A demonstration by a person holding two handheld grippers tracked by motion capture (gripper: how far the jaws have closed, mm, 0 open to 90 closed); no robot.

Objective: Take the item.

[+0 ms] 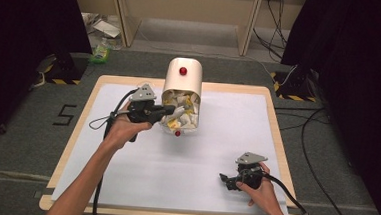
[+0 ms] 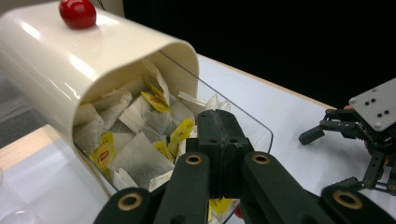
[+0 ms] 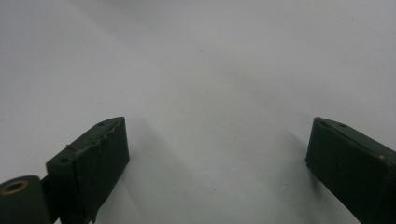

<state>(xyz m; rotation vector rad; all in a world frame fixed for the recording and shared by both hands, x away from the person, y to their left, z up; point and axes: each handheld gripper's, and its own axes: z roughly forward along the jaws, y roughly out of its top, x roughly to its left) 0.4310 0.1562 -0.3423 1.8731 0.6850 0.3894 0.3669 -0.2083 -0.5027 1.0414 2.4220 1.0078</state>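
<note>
The left tongs (image 1: 167, 114) are pressed together, jaw against jaw, their tips at the open mouth of a cream container (image 1: 182, 82) that lies on its side at the far middle of the worktop (image 1: 226, 140). In the left gripper view the closed jaws point into the opening; whether a tea bag is caught between them I cannot tell, though a yellow tag shows just under the jaws. The person's left hand (image 1: 123, 129) grips the tool from the near left side.

The cream container has a rounded shell with a red knob (image 2: 77, 12) on top and a clear front flap (image 2: 238, 121) swung open and down toward the person. A second small red knob (image 1: 177, 133) sits at the near edge of that flap. Inside is a loose heap of tea bags (image 2: 140, 126), white paper sachets with yellow tags, spilling forward onto the clear flap.

The right tongs (image 3: 217, 154) stand wide apart, holding nothing, low over the bare white worktop. In the high view they lie at the near right part of the worktop, well apart from the container, held by the right hand (image 1: 262, 192), jaws pointing left.

The worktop is a white sheet on a wood-edged board, with grey floor (image 1: 21, 142) around it.
</note>
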